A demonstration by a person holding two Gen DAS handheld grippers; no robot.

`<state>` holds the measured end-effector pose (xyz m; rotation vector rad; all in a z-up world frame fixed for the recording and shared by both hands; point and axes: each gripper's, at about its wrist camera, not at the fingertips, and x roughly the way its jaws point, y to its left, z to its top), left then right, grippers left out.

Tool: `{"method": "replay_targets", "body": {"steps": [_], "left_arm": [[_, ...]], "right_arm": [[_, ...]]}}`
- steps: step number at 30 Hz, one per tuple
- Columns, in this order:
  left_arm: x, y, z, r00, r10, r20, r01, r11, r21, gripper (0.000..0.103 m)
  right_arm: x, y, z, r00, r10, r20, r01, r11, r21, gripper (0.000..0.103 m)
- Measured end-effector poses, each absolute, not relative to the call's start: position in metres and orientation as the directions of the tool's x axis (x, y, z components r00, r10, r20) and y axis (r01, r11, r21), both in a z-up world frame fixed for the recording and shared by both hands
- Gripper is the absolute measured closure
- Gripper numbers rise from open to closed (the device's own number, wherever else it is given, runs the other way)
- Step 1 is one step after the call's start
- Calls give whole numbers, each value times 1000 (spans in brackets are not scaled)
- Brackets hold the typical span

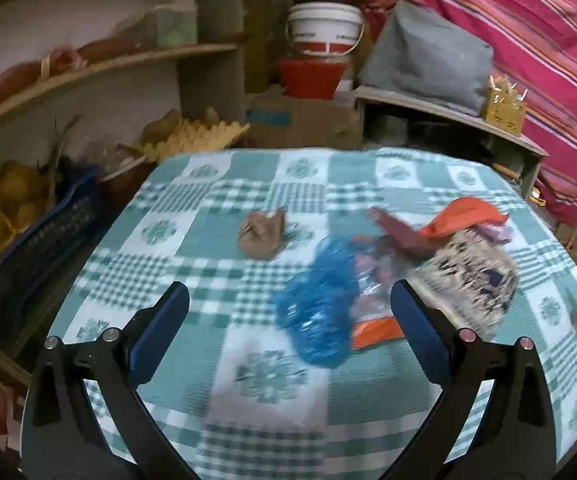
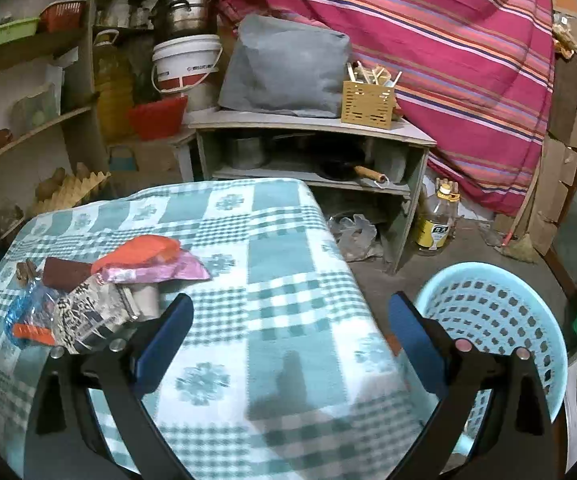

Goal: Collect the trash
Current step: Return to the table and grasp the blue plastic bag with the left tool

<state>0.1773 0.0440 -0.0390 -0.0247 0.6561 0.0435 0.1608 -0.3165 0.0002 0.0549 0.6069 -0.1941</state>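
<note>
My left gripper (image 1: 288, 312) hangs over the table (image 1: 216, 200), jaws wide and empty, a blue plastic bag (image 1: 316, 304) between them. My right gripper (image 2: 290, 316) is likewise agape and empty; the trash pile (image 2: 100, 288) lies beyond its left jaw, the blue basket (image 2: 500, 312) past its right.

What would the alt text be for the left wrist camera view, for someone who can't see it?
An open left gripper hovers empty over a green checked tablecloth scattered with trash: a blue plastic bag, a crumpled brown paper, orange wrappers and printed paper. Cluttered shelves and a striped pink blanket fill the background.
</note>
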Motion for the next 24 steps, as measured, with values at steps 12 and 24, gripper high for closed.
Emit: {"method": "replay_targets", "body": {"steps": [12,24], "left_arm": [[198,56,-68,715,12,-699,10,1000,27,10],[216,41,-81,655,-148,-741,146,987,-69,66]], "right_arm": [[191,-269,-19,772,-147,-618,144,988,-55,7],[199,-238,-28,759,-90,-645,73,996,-54,7]]}}
